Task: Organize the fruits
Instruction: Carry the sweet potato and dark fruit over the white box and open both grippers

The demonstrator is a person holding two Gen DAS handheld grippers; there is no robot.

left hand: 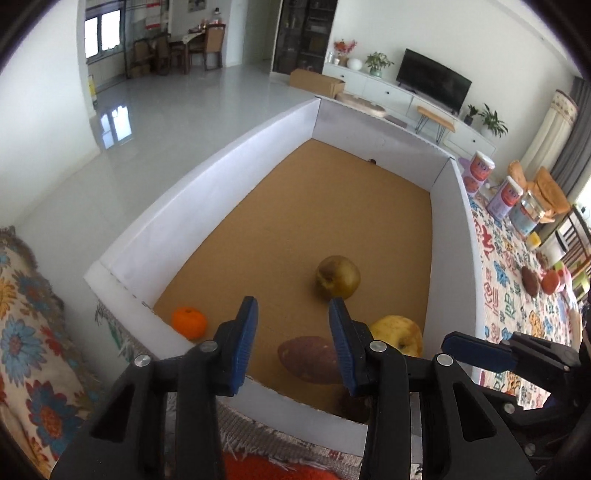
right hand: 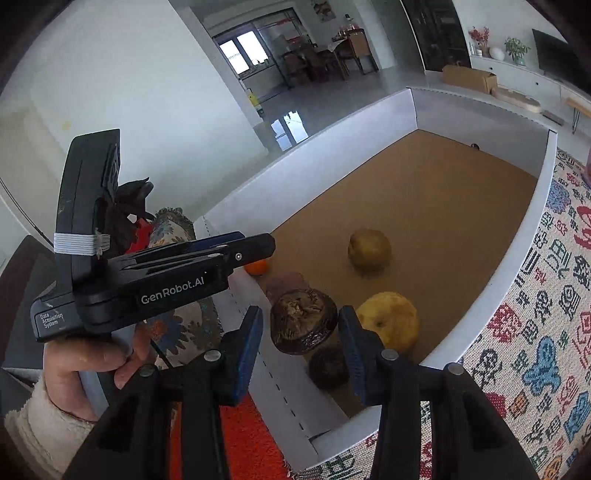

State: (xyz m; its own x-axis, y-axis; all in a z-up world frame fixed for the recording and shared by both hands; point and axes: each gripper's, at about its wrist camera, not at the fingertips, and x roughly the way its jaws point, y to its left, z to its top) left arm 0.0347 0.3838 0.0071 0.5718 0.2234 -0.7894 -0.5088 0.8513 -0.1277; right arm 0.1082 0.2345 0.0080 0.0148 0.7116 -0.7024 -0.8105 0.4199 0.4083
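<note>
Right gripper | clamps dark brown fruit | above box corner

Both handheld grippers share black plastic frames, ribbed blue finger pads and silver round rivets. The left gripper bears white "GenRobot.AI" lettering and a white elastic band. The person's cuff is cream knit

You had soft daylight from the far windows, which glared off the glossy floor. Fisheye bending and dark corners framed both views; shadows stayed faint.
</note>
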